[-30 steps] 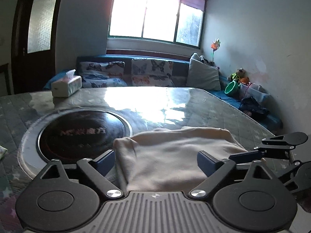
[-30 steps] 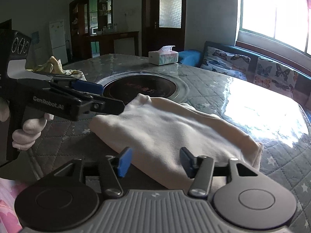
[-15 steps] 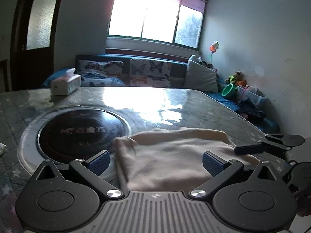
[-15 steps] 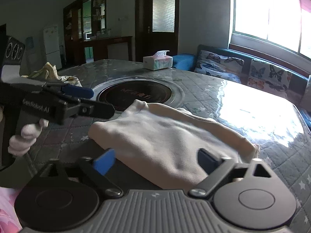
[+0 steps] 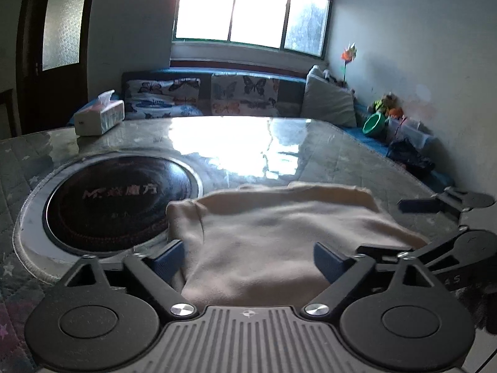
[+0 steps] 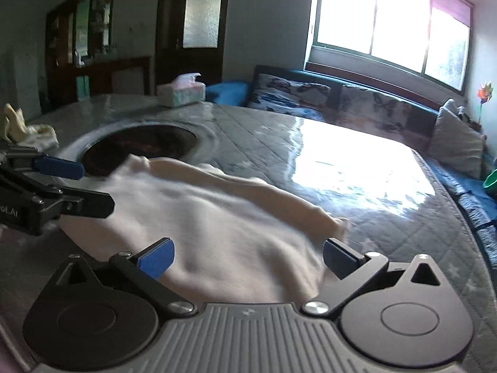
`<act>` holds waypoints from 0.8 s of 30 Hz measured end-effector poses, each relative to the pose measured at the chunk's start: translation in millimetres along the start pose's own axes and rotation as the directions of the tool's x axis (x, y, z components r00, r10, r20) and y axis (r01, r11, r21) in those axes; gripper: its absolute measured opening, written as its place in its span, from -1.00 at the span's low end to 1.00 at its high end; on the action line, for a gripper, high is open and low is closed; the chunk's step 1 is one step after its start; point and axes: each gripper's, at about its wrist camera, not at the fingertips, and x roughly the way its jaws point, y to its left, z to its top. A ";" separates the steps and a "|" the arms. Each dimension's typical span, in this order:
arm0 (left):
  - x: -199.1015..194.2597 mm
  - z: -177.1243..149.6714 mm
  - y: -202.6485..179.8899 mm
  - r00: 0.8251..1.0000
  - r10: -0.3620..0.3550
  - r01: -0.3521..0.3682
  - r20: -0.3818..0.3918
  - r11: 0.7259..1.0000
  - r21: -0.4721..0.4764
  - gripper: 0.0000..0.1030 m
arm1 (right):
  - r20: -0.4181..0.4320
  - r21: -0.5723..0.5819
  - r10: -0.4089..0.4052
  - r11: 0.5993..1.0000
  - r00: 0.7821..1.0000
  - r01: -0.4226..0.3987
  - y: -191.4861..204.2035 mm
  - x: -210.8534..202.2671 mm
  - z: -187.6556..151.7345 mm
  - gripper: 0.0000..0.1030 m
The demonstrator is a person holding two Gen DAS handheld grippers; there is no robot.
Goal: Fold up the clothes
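Observation:
A cream garment (image 5: 267, 236), folded into a broad pad, lies on the quilted table (image 5: 326, 155) right in front of both grippers. My left gripper (image 5: 248, 258) hangs over its near edge with the jaws wide and closing. The cloth lies between the blue pads, which do not press on it. My right gripper (image 6: 247, 258) is over the garment (image 6: 211, 227) on the other side, its jaws opening wide and the pads clear of the cloth. The left gripper's fingers (image 6: 60, 166) show at the left of the right wrist view. The right gripper's fingers (image 5: 416, 205) show at the right of the left wrist view.
A round black cooktop (image 5: 121, 199) is set into the table just beyond the garment's left corner. A tissue box (image 5: 99, 118) stands at the far edge. A crumpled pale cloth (image 6: 28, 127) lies far left. A sofa with cushions (image 5: 242, 96) runs behind the table.
The right gripper's jaws spread from about half open to wide. Both grippers dropped a little closer over the garment. The left jaws narrowed slightly.

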 end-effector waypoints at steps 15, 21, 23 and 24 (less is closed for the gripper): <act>12.3 -14.4 8.9 0.996 0.057 -0.057 -0.070 0.998 -0.006 0.50 | 0.003 -0.082 -0.160 0.984 0.987 0.159 -16.4 -21.1 -38.0 1.00; 11.9 -13.9 8.0 0.996 0.059 -0.060 -0.073 0.998 -0.005 0.53 | 0.046 -0.005 -0.151 0.988 0.988 0.151 -26.2 -33.3 -22.2 1.00; 12.4 -13.7 9.3 0.996 0.058 -0.059 -0.074 0.998 -0.008 0.53 | 0.044 -0.017 -0.157 0.987 0.987 0.158 -25.2 -26.8 -20.4 1.00; 12.3 -13.8 9.6 0.996 0.058 -0.058 -0.074 0.998 -0.009 0.52 | 0.040 -0.021 -0.155 0.987 0.987 0.156 -24.6 -23.2 -20.2 1.00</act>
